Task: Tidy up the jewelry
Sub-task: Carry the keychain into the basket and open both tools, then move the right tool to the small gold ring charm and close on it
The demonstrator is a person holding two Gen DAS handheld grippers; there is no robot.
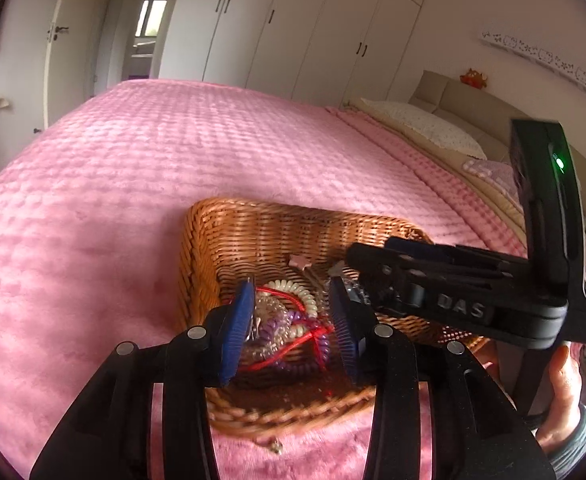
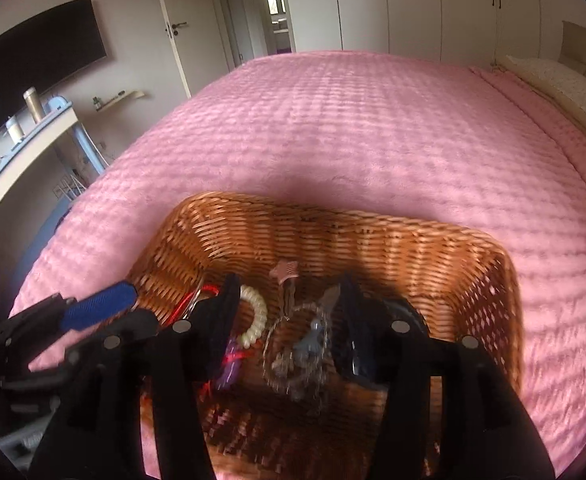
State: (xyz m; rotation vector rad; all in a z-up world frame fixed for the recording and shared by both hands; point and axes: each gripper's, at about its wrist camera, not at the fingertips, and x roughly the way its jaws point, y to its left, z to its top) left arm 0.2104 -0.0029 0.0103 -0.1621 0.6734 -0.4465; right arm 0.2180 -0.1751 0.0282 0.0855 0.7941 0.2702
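A wicker basket (image 1: 253, 236) (image 2: 373, 240) sits on the pink bedspread. Inside lies a tangle of jewelry: spiral bands in cream (image 1: 305, 292) (image 2: 255, 312), purple (image 1: 277, 328) and clear, a red cord (image 1: 293, 344), a pink star piece (image 1: 297, 261) (image 2: 284, 270) and a silver chain with charms (image 2: 301, 344). My left gripper (image 1: 291, 328) is open, its blue pads either side of the spiral bands. My right gripper (image 2: 289, 320) is open over the silver chain; its body shows in the left wrist view (image 1: 433, 280). A small metal piece (image 1: 277, 446) lies on the bedspread before the basket.
The pink bedspread (image 1: 133, 180) (image 2: 373, 128) spreads wide around the basket. Pillows (image 1: 425, 124) and a headboard stand at the right. White wardrobes line the far wall. A desk (image 2: 21, 148) and a dark screen (image 2: 37, 68) are at the left.
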